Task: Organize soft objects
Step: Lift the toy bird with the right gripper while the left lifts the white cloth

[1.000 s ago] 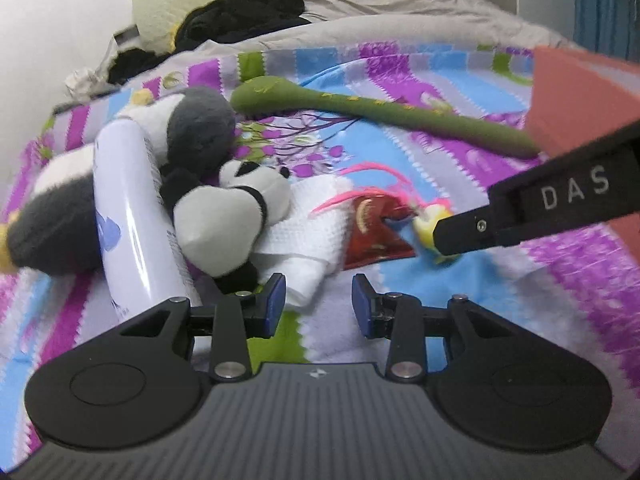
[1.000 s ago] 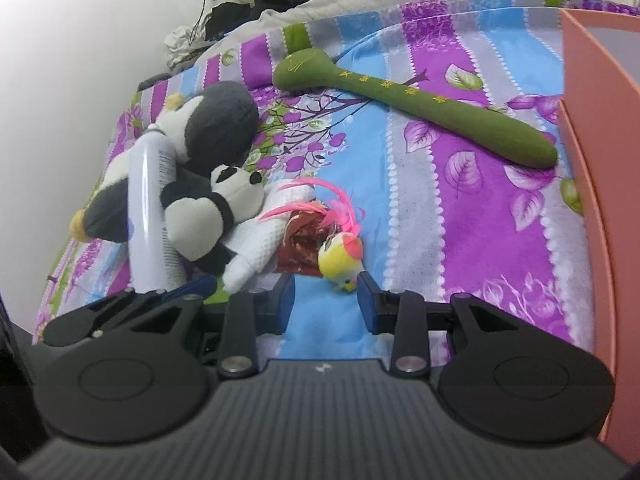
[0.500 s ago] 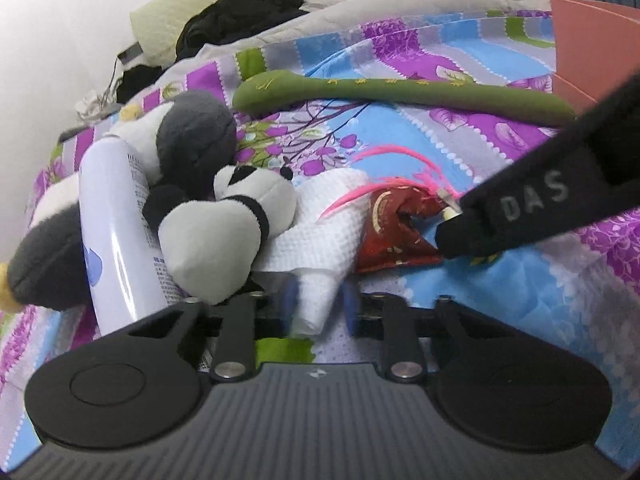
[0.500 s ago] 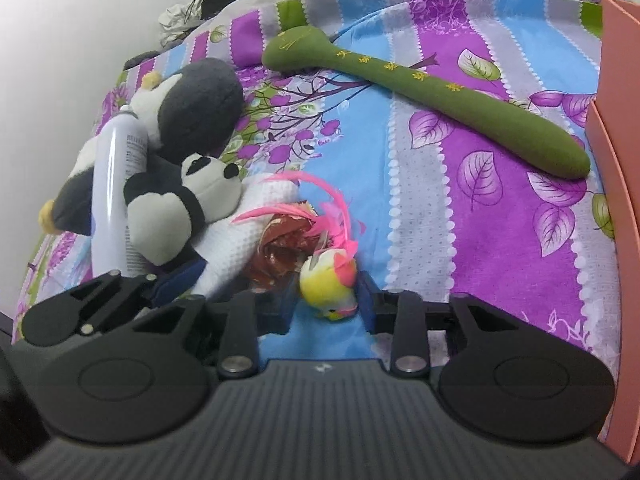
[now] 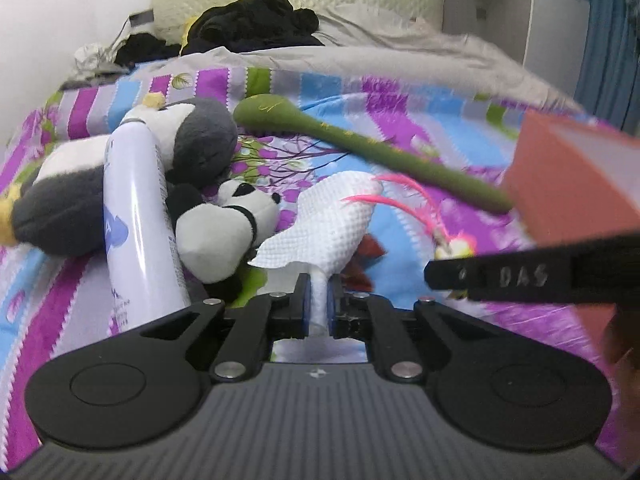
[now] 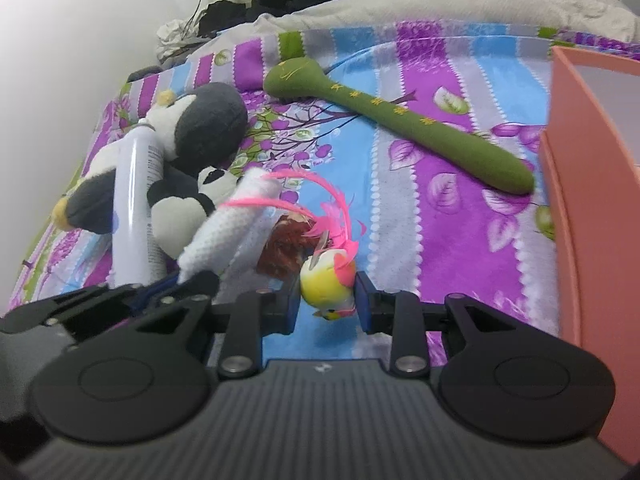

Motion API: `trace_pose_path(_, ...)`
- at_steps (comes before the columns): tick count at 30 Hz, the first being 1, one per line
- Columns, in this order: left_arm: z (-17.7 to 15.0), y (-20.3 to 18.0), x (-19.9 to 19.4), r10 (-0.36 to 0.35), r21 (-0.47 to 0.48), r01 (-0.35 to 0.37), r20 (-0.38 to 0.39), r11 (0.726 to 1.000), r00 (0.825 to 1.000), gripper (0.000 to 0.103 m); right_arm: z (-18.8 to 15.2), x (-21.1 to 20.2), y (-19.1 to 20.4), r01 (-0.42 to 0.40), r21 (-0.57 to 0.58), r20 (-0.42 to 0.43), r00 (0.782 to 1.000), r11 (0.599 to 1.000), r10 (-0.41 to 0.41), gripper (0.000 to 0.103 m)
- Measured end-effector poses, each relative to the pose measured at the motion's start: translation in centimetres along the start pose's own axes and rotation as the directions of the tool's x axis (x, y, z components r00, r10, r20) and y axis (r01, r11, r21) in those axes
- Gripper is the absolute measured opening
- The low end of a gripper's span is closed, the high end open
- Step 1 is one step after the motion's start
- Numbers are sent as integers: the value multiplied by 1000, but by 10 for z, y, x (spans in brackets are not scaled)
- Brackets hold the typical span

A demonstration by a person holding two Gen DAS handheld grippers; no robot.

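My left gripper [image 5: 317,304] is shut on a white textured cloth [image 5: 332,220] and holds it lifted; the cloth also shows in the right wrist view [image 6: 228,232]. My right gripper [image 6: 327,300] is shut on a small yellow bird toy [image 6: 328,286] with pink feathers; the toy also shows in the left wrist view [image 5: 454,246]. A small panda plush [image 5: 224,236] and a larger grey-and-white plush [image 5: 192,144] lie on the striped bedspread [image 6: 420,240] at the left. A long green plush [image 6: 392,120] lies farther back.
A white spray can [image 5: 136,220] lies among the plush toys. A red crinkly packet [image 6: 284,252] lies beside the bird. An orange box [image 6: 596,200] stands at the right. Dark clothes [image 5: 256,24] and a grey blanket [image 5: 380,56] lie at the bed's head.
My left gripper has shut on the white cloth and lifted it. My right gripper has closed on the yellow bird toy and raised it off the bed.
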State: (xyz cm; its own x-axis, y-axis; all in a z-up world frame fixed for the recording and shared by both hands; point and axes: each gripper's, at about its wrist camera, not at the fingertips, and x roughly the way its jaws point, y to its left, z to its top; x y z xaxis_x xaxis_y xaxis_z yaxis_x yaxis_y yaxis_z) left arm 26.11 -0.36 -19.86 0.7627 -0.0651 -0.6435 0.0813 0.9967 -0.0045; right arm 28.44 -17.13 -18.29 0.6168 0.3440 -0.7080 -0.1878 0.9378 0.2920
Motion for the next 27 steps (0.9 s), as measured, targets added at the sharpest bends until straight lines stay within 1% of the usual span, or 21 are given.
trace_pose_path(3,-4,-2,-19,-40,-51,39,-7,998,999,10,-8,-15,1,19,-12,3,1000,1000,-19,33)
trace_pose_path(11,-21,0,-59,-98,-146,92,-37,985,994,10,-32,-48,4,47,-4,5,999,999,-47,33)
trace_pose_path(17,-27,-1,-85,-132,-170,123,-46,978,990,10,-45,-70,12,59,-20,10,998,998,-58,33)
trace_pose_path(22,-31,-3,-106,-142,-200,128,-56,971,988,10,-55,-96,15,76,-24,24,997,997,-76,33)
trace_pose_path(27,-30,-6,-124,-151,-195,135,-68,971,986,10,-64,-120,16,91,-10,40,995,996,-90,33)
